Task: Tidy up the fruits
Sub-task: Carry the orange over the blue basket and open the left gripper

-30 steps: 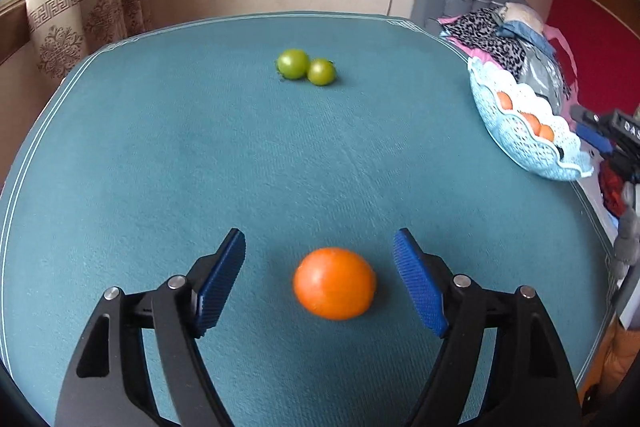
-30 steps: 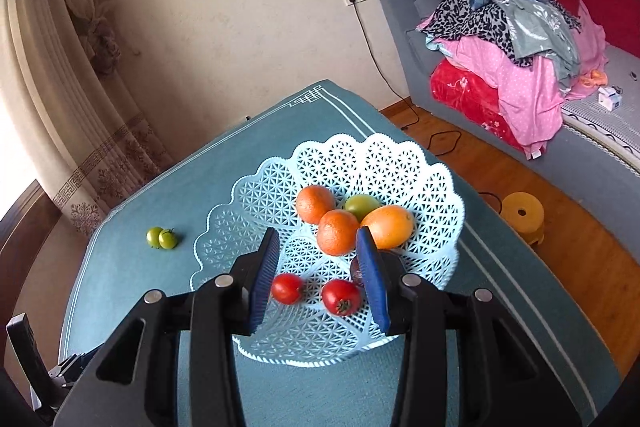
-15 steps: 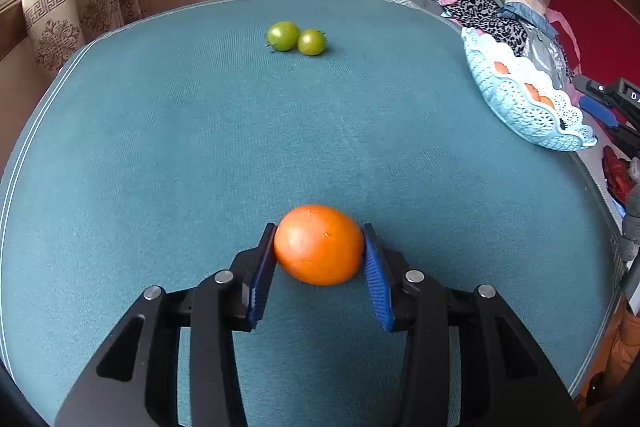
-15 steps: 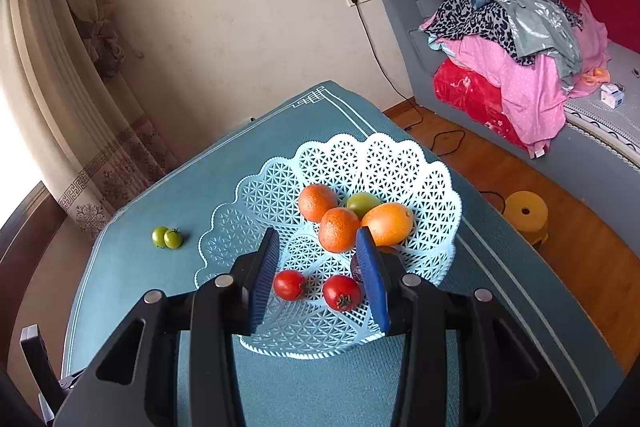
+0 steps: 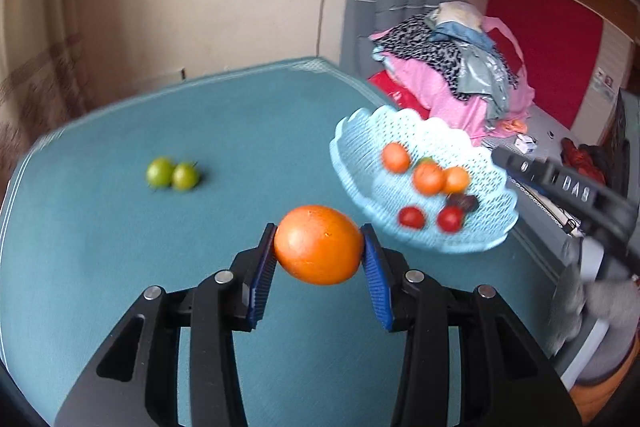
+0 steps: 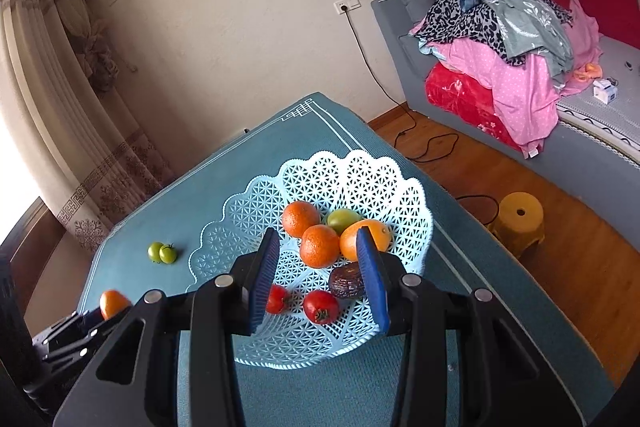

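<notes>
My left gripper (image 5: 318, 247) is shut on an orange (image 5: 319, 245) and holds it above the teal table (image 5: 100, 247), left of the light blue lattice basket (image 5: 360, 143). The basket (image 6: 384, 175) holds several oranges, a green fruit, two red tomatoes and a dark fruit. Two green tomatoes (image 5: 173, 174) lie together on the table at the far left; they also show in the right wrist view (image 6: 162, 253). My right gripper (image 6: 318, 267) hovers open and empty over the basket's near side. The held orange (image 6: 113, 303) shows at lower left there.
The table's right edge runs just past the basket. Beyond it are a wooden floor, a yellow stool (image 6: 520, 221), a cable, and a grey sofa piled with clothes (image 6: 512, 39). Curtains (image 6: 60, 131) hang behind the table's left side.
My left gripper shut on the orange, lifted it off the table and swung right towards the basket. My right gripper stayed open over the basket, barely shifting.
</notes>
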A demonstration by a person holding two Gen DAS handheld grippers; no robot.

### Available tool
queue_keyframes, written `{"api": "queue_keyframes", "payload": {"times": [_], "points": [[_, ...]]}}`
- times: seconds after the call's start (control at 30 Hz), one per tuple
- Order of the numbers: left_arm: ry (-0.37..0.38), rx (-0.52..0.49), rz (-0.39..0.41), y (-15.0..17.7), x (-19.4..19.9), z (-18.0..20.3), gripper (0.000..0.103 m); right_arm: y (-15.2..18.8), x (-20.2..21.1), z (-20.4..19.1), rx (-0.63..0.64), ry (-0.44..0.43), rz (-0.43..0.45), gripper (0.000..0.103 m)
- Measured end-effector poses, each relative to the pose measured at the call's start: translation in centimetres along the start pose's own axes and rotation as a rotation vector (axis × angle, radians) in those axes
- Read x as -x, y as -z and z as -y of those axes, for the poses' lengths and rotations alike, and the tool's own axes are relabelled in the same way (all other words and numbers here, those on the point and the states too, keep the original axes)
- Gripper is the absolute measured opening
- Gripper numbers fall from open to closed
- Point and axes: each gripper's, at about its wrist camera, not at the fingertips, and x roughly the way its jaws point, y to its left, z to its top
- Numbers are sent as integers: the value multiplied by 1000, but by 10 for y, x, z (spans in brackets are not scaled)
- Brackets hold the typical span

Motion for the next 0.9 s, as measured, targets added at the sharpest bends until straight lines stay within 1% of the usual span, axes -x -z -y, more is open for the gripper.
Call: {"api": "queue_keyframes", "payload": {"times": [0.1,0.3,0.33,0.37,0.4,0.43,0.57,0.6,0.63,0.67,0.7,0.73,0.9], "points": [[27,-30,11,-14,-7,19,43,0,0,2,-5,5,2,41],[57,-67,9,-29,-22,36,43,-1,-3,6,-15,10,-3,41],[68,-71,5,-30,-24,38,46,-1,-3,6,-15,10,-4,41],[70,-74,5,-32,-27,39,53,-1,-3,7,-16,10,-6,41],[63,-71,13,-32,-28,38,67,0,-3,7,-17,11,-8,41],[56,-67,27,-33,-27,39,70,0,-3,7,-17,12,-9,41],[38,-65,28,-32,-28,35,71,1,-4,7,-15,11,-12,41],[32,-62,25,-32,-29,34,74,1,-5,6,-15,10,-14,41],[27,-58,22,-31,-30,32,79,2,-6,6,-14,11,-17,41],[22,-52,20,-30,-31,29,82,2,-6,5,-14,12,-20,43],[18,-40,18,-29,-32,25,88,4,-8,5,-16,11,-24,47],[16,-33,18,-29,-32,24,91,6,-8,5,-19,11,-23,54],[-11,-2,20,-26,-33,10,94,8,-5,-5,30,32,-4,55]]}}
